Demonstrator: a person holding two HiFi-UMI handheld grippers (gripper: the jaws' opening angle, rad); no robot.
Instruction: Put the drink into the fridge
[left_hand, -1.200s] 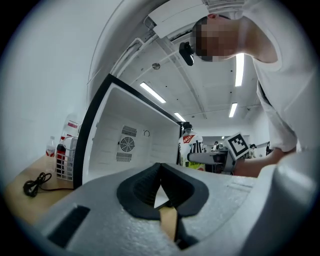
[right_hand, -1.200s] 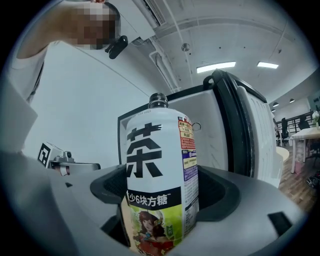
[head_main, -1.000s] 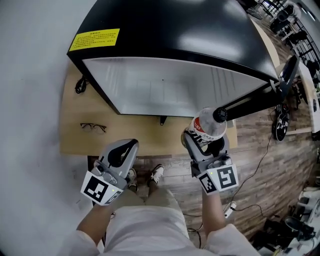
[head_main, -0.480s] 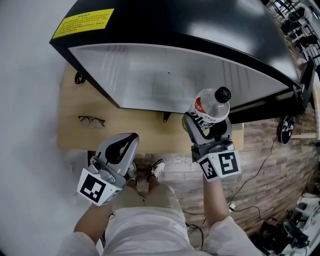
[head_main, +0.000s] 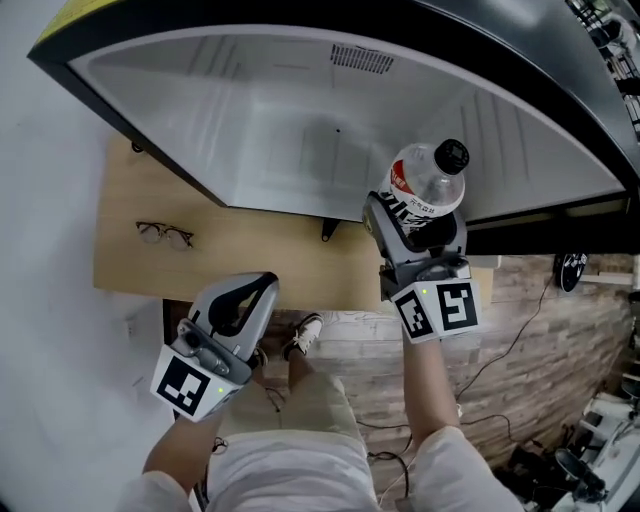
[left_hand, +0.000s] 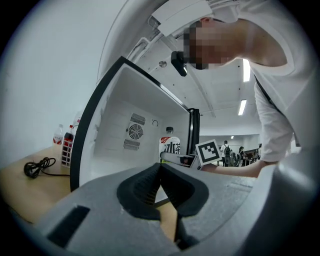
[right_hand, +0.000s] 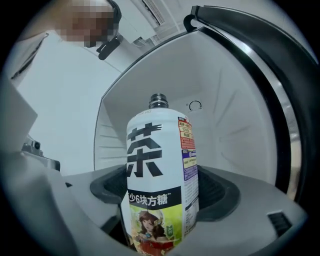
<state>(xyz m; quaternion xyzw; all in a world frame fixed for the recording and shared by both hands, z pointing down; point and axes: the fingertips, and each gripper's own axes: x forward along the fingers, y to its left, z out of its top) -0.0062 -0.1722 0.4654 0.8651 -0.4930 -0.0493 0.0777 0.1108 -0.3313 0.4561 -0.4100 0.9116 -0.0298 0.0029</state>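
The drink is a clear bottle (head_main: 427, 180) with a black cap and a white label; my right gripper (head_main: 415, 218) is shut on its lower body and holds it upright in front of the open fridge (head_main: 250, 130). In the right gripper view the bottle (right_hand: 159, 170) fills the middle between the jaws, with the fridge's bare white interior (right_hand: 225, 135) behind it. My left gripper (head_main: 243, 308) hangs lower left, near the table's front edge, shut and empty. In the left gripper view its jaws (left_hand: 160, 172) meet; the bottle (left_hand: 170, 145) shows beyond, at the fridge mouth.
The fridge stands on a wooden table (head_main: 260, 265). A pair of glasses (head_main: 165, 233) lies on the table at the left. The black fridge door (right_hand: 280, 100) stands open to the right. A black cable (left_hand: 37, 167) and several bottles (left_hand: 67, 145) sit beside the fridge.
The right gripper has carried the bottle up and forward toward the fridge opening. The head view has shifted so more of the white interior shows. The left gripper has hardly moved.
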